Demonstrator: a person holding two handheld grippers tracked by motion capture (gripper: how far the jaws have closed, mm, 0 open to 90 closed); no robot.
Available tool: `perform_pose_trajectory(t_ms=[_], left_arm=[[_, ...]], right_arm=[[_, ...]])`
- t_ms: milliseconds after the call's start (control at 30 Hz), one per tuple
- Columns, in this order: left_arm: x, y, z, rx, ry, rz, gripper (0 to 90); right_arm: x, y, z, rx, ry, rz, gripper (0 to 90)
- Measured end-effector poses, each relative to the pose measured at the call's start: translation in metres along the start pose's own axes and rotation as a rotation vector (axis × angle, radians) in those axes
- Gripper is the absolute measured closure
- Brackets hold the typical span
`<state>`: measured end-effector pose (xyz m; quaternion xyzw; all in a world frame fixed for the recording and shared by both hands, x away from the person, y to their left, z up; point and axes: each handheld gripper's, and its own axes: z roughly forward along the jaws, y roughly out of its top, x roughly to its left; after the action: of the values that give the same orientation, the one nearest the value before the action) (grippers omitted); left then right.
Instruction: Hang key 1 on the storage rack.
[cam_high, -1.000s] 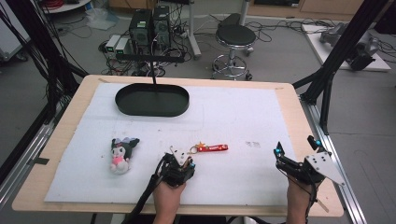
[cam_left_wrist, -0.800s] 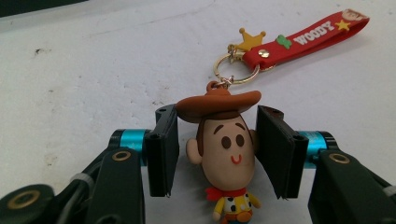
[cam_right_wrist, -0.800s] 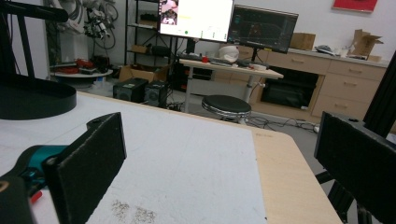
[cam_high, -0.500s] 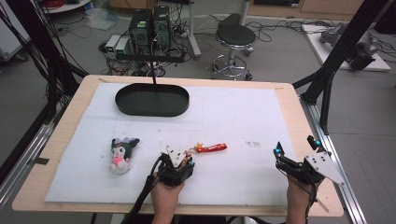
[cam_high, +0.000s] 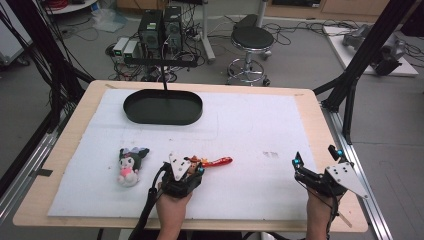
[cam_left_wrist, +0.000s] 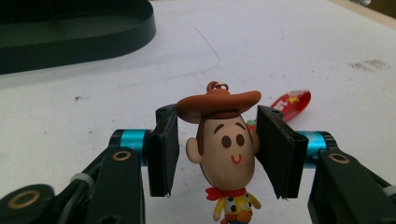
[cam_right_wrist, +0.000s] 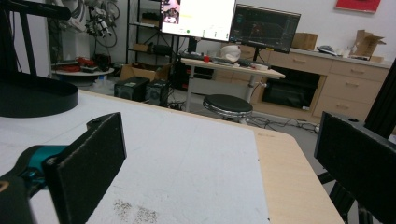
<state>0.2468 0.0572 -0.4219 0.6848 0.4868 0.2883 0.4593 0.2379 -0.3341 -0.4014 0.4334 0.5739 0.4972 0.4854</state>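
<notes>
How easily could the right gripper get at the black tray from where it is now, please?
Probably easily: the right gripper is open and holds nothing, and only bare white mat lies between it and the black tray, though that is a long diagonal reach.

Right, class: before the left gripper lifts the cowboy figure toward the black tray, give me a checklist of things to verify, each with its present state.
1. Cowboy figure sits between the left gripper jaws: ok.
2. Jaws firmly clamped on its head: cannot tell; they stand close at both sides, but contact is unclear.
3. Red strap free of the jaws: ok, it trails away on the mat.
4. Black tray has room: ok, nothing lies in it.
5. Plush toy out of the way: ok, it lies apart, to the left.
6. Right gripper clear of the route: ok, it is open, near the table's right edge.
</notes>
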Motion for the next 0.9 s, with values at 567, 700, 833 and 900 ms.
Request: perform_pose_trajectory(t_ms=[567,700,833,900], left_arm=[[0.014,0.028,-0.016,-0.122,0.01,-0.012,50.6],[0.018,0.04,-0.015,-0.146,0.004,-0.02,50.6],[0.02,0.051,-0.014,-0.171,0.01,-0.019,50.6],[0.022,0.057,-0.014,-0.182,0.014,-0.015,50.6]], right_arm=[[0.0,0.0,0.0,-0.004,0.003,-0.002,1.3],[0.0,0.0,0.0,-0.006,0.002,-0.004,1.3],[0.0,0.0,0.0,-0.006,0.003,-0.004,1.3],[0.0,0.0,0.0,-0.003,0.004,-0.003,1.3]])
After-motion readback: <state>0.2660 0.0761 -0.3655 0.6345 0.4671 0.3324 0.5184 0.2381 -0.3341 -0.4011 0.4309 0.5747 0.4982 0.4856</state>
